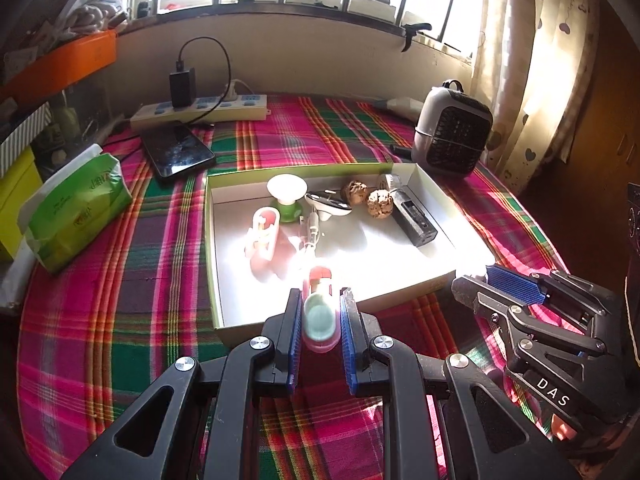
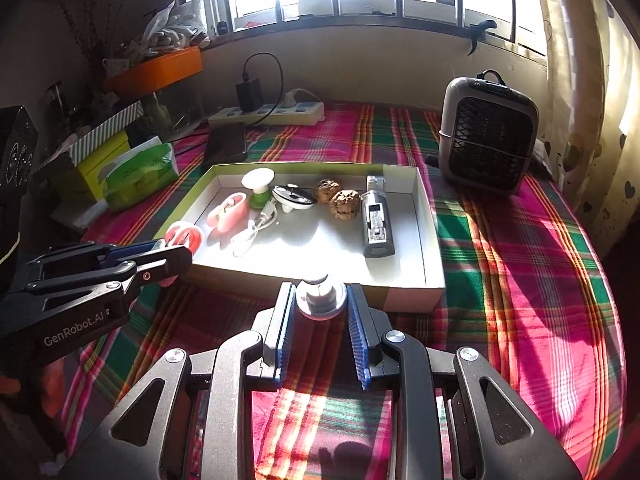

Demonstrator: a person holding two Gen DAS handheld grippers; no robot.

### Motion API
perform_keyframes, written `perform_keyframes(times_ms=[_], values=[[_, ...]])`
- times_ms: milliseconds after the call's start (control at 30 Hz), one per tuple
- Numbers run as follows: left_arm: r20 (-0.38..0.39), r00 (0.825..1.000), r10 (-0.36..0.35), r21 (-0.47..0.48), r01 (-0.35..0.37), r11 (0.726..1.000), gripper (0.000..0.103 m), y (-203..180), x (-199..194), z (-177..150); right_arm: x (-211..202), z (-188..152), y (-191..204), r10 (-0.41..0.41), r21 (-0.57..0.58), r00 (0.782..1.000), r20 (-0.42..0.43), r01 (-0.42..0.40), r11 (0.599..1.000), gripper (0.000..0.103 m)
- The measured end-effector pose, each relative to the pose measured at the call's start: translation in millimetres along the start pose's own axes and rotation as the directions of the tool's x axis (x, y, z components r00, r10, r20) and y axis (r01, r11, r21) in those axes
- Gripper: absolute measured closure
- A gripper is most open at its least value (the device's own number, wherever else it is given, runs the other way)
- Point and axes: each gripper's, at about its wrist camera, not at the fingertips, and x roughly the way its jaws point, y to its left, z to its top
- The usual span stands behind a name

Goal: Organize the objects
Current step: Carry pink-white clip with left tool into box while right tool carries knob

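Observation:
A shallow white box (image 1: 224, 240) (image 2: 432, 240) lies on the plaid cloth. It holds a pink case (image 1: 264, 228), a green-and-white cup (image 1: 286, 196), a white cable (image 2: 256, 232), two brown walnuts (image 1: 378, 204) (image 2: 344, 204) and a black device (image 1: 414, 220) (image 2: 376, 224). My left gripper (image 1: 320, 316) is shut on a pink item with a mint-green oval (image 1: 318, 316), over the box's near edge; it also shows in the right wrist view (image 2: 182, 236). My right gripper (image 2: 320, 300) is shut on a small round white-and-grey object (image 2: 320, 298) just before the box's near wall.
A grey fan heater (image 1: 452, 128) (image 2: 488, 132) stands right of the box. A phone (image 1: 180, 152), a power strip with charger (image 1: 200, 110) and a green tissue pack (image 1: 76, 208) lie to the left. Stacked boxes and an orange tray (image 1: 64, 64) crowd the far left.

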Motion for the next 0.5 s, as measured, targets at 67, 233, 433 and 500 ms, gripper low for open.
perform_keyframes(times_ms=[67, 233, 433, 500], values=[[-0.002, 1.000, 0.010, -0.008, -0.010, 1.000, 0.087, 4, 4, 4, 3, 6, 0, 0.001, -0.001, 1.000, 0.006, -0.001, 1.000, 0.076], [-0.015, 1.000, 0.027, -0.027, -0.028, 0.999, 0.087, 13, 16, 11, 17, 21, -1, 0.009, -0.001, 1.000, 0.002, -0.009, 1.000, 0.076], [-0.037, 0.999, 0.030, -0.034, -0.031, 0.999, 0.087, 17, 30, 18, 39, 32, -4, 0.024, 0.008, 0.999, -0.025, -0.023, 1.000, 0.076], [-0.036, 0.999, 0.030, -0.030, -0.031, 0.999, 0.087, 17, 33, 20, 45, 34, -2, 0.026, -0.001, 0.999, -0.033, -0.026, 1.000, 0.076]])
